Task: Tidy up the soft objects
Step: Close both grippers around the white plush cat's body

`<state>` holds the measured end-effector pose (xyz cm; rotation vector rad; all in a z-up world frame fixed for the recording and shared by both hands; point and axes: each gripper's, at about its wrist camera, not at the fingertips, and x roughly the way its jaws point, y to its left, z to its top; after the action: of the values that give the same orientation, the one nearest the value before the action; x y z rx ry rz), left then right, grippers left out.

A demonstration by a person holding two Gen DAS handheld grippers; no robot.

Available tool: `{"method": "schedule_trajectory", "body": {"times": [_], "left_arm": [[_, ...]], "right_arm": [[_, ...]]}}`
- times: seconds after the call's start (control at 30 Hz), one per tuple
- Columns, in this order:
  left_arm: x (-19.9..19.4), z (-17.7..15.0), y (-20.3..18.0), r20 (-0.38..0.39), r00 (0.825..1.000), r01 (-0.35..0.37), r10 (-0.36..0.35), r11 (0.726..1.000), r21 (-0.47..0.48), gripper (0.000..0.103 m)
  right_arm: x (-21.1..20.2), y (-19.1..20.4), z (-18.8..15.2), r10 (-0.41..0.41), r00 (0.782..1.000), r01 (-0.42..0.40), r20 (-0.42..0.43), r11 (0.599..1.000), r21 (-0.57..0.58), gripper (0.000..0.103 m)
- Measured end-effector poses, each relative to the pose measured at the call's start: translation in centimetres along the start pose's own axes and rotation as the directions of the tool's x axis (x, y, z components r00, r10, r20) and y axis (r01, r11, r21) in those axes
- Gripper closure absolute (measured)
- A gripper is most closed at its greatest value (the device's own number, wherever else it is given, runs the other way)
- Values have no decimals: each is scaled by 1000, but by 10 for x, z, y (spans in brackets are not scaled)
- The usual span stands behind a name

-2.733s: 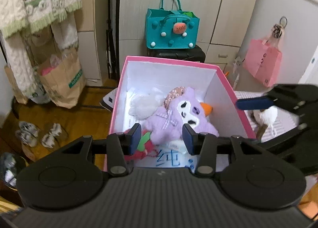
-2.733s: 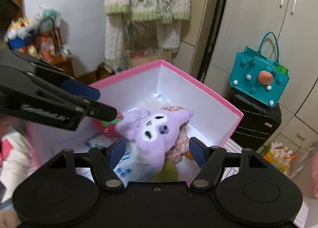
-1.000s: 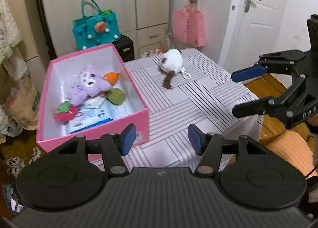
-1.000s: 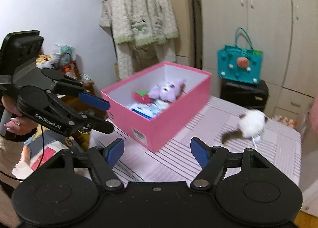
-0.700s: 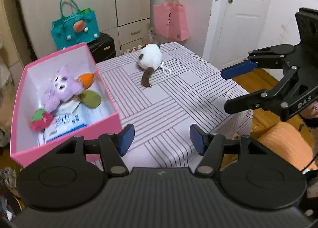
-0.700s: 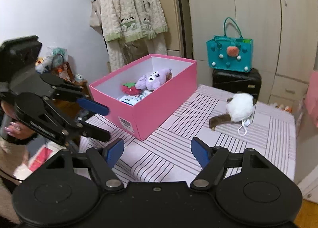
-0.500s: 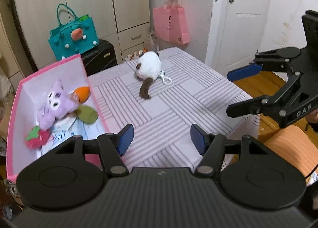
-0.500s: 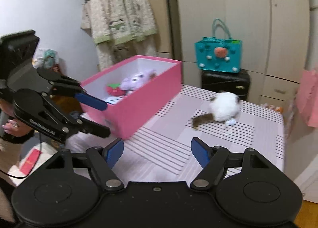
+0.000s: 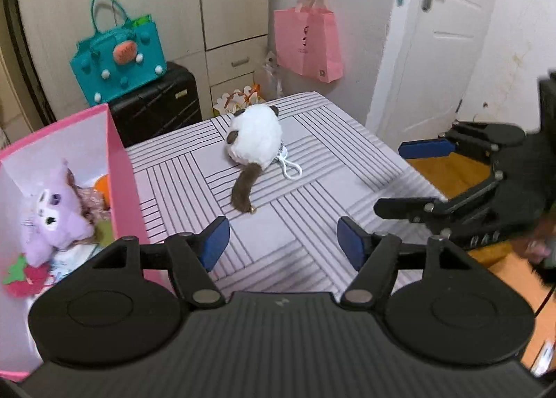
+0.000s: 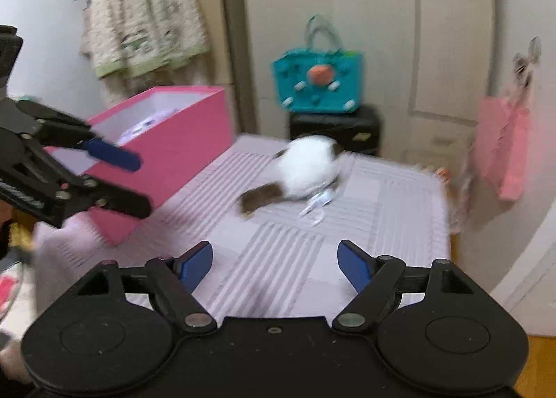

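Two grippers are held apart and empty above a striped surface (image 9: pixel 312 189).
At the far left, a pink box (image 9: pixel 120 162) is set on the surface, and a purple plush (image 9: pixel 52 221) and a red strawberry toy (image 9: pixel 24 276) are seen inside it. The left gripper (image 9: pixel 283 241) is held with its blue pads spread wide, nothing between them, just right of the box. Further on, near the middle of the surface and well apart from the box, a white plush with a brown tail (image 9: pixel 255 141) is laid, a white cord attached beside it. At the right, the right gripper (image 10: pixel 274 264) is likewise held wide apart and empty, pointed toward that plush. A teal bag (image 9: pixel 118 57) and a pink bag (image 9: pixel 307 40) are seen behind.
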<state>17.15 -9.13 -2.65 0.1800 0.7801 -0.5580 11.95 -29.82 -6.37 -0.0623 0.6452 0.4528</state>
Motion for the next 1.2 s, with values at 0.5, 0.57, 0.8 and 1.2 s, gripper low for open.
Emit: {"method": "schedule_trajectory", "body": {"times": [0.5, 0.57, 0.8, 1.2], "left_arm": [[64, 47, 14, -35, 999, -9, 4, 990, -141, 35], [73, 52, 16, -34, 999, -24, 19, 988, -154, 35], [98, 64, 30, -31, 995, -95, 90, 972, -214, 35], [133, 70, 47, -12, 993, -116, 119, 932, -344, 36]], "right_arm": [[56, -11, 23, -6, 998, 16, 64, 989, -147, 19], [67, -14, 29, 4, 998, 8, 67, 985, -171, 18], [102, -35, 43, 58, 993, -40, 105, 985, -170, 18], [161, -36, 44, 86, 996, -89, -23, 984, -157, 16]]}}
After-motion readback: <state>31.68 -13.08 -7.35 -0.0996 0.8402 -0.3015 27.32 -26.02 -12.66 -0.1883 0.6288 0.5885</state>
